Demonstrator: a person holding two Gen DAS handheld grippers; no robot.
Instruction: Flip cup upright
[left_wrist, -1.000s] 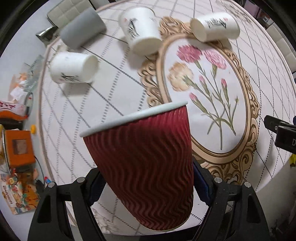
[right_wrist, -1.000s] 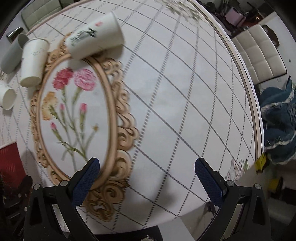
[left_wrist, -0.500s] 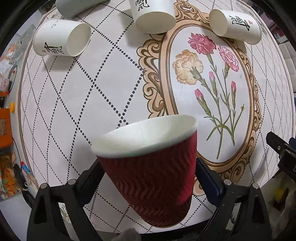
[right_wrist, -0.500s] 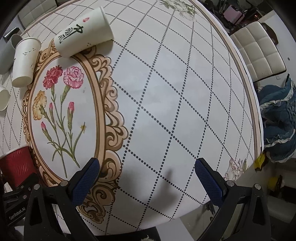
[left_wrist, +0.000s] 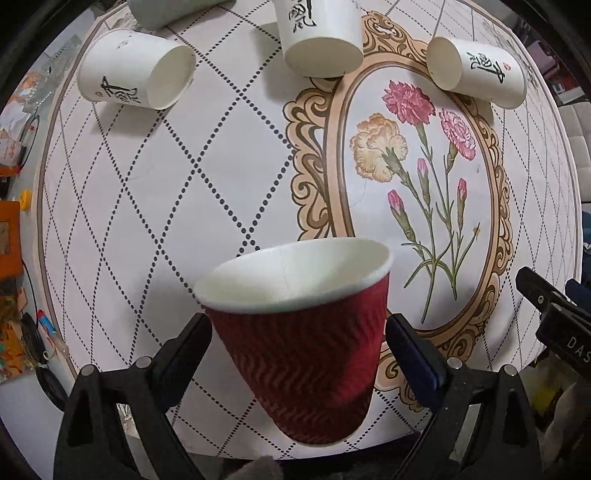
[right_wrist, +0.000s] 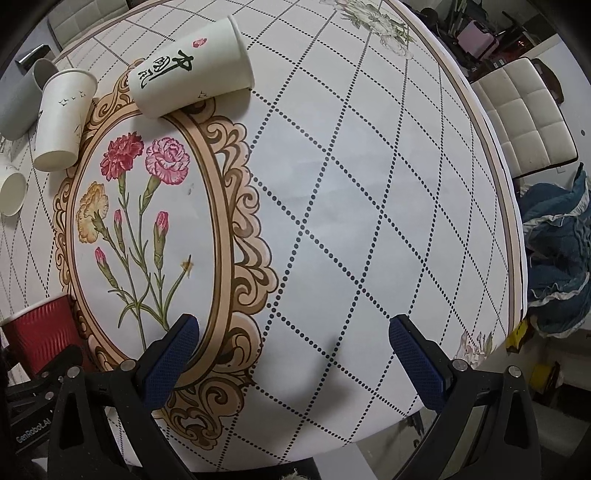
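Note:
My left gripper (left_wrist: 299, 350) is shut on a red ripple-wall paper cup (left_wrist: 306, 362), mouth up and nearly upright, held near the table's front edge; whether its base touches the table is hidden. The red cup also shows at the left edge of the right wrist view (right_wrist: 40, 336). My right gripper (right_wrist: 291, 350) is open and empty over the round table (right_wrist: 369, 221), to the right of the cup.
Three white printed cups (left_wrist: 136, 79) (left_wrist: 319, 37) (left_wrist: 476, 72) and a grey cup (left_wrist: 166, 13) lie on their sides at the far side of the table. A white chair (right_wrist: 524, 114) and blue clothes (right_wrist: 557, 254) lie off the right rim. Clutter lies on the floor at left (left_wrist: 14, 236).
The red cup in my left gripper has tipped from leaning forward to mouth-up, so its white inside now shows. The left gripper has moved forward over the table. The right gripper stayed open and nearly still.

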